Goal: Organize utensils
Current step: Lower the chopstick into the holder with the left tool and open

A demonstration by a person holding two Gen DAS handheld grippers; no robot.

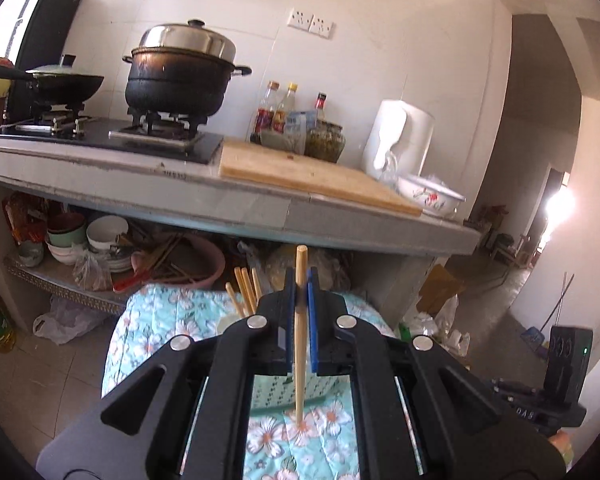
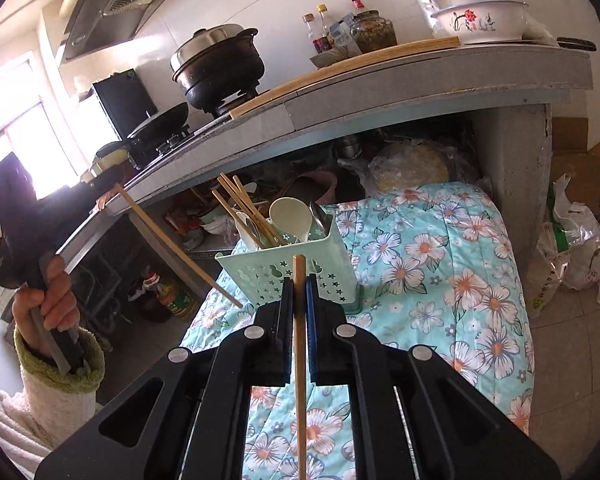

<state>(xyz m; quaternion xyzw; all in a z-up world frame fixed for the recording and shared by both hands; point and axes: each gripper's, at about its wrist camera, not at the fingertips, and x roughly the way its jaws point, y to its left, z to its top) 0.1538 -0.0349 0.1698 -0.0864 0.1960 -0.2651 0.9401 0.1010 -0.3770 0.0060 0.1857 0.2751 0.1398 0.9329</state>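
A floral quilt [image 2: 440, 264] fills the lower middle of both views, below the grey counter [image 2: 380, 92] across the top. On the quilt stands a mint utensil basket [image 2: 260, 268] at centre, holding chopsticks and spoons. The right gripper [image 2: 300, 292] pinches one chopstick [image 2: 300, 360] upright at bottom centre. The left gripper [image 1: 301, 284] pinches another chopstick [image 1: 300, 340], seen slanting at the right-wrist view's left.

My left gripper [image 1: 301, 280] is matt black plastic with blue pads, pinching a smooth pale wooden chopstick [image 1: 300, 344]. The holder [image 2: 288, 268] looks like glossy mint plastic, the quilted cover [image 2: 440, 264] soft floral cloth, the pot lid [image 1: 188, 40] shiny metal, the cutting board [image 1: 300, 172] bare wood.
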